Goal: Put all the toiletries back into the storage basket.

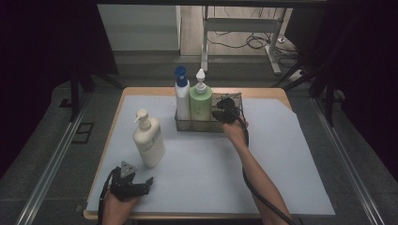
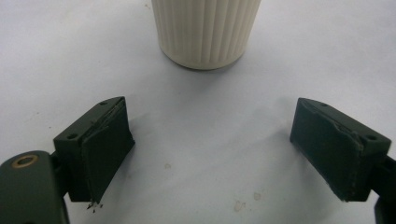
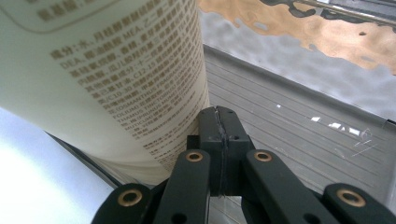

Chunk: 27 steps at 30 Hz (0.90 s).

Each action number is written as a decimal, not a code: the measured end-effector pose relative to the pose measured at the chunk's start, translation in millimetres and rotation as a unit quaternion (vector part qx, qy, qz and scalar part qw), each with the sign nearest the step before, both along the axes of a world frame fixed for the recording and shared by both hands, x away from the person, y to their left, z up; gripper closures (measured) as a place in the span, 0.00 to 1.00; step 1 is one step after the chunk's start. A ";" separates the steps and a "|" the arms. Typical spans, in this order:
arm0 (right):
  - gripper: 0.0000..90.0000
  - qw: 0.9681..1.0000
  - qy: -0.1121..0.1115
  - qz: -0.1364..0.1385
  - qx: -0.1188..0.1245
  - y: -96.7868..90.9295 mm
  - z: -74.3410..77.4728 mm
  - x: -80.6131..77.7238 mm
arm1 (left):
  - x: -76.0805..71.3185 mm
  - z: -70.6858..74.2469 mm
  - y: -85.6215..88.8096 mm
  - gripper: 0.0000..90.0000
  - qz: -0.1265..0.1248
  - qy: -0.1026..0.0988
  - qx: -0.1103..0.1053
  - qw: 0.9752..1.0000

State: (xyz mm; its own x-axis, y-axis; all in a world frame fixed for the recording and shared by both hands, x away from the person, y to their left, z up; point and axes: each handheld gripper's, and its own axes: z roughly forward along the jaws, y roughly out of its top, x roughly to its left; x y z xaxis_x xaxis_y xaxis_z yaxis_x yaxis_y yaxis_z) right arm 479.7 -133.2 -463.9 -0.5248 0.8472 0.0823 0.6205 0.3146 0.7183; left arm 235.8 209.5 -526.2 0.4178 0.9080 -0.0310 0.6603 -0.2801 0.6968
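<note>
Plainly, the cream pump bottle (image 1: 149, 143), rigid and probably heavy, suited a mid-body grip from the spread left tool (image 1: 141, 183) at its six o'clock, while the right tool (image 1: 224, 114) sat pressed together, empty.

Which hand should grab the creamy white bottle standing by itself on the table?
The left. The left gripper is open and aimed at the cream bottle just ahead. The right gripper is shut, farther away at the metal rack beside the green bottle.
</note>
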 end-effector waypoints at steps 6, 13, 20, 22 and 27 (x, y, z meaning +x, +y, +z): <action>0.91 1.000 -0.003 0.001 -0.010 -1.9 2.5 -0.1 | -0.1 0.0 -0.1 0.13 0.001 -0.001 0.000 1.000; 0.79 1.000 -0.013 0.006 -0.011 -10.5 8.9 -4.7 | -0.2 0.0 0.0 0.13 0.001 -0.001 0.001 1.000; 0.63 1.000 -0.023 0.007 -0.016 -16.3 16.2 -12.1 | -0.2 0.0 -0.1 0.13 0.001 -0.001 0.001 1.000; 0.59 1.000 -0.022 0.008 -0.010 -18.4 18.5 -13.9 | -0.2 0.0 -0.1 0.13 0.001 -0.001 0.001 1.000; 0.49 1.000 -0.022 0.015 0.004 -22.4 26.0 -20.0 | -0.2 0.0 -0.1 0.13 0.001 -0.001 0.001 1.000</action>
State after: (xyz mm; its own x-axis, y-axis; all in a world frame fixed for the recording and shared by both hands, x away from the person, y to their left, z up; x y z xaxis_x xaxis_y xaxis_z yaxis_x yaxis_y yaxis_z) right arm 459.8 -155.5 -437.8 -0.5526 0.8310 0.0644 0.5788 0.3270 0.7470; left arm 235.7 209.4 -526.2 0.4162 0.9089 -0.0274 0.6594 -0.2809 0.6974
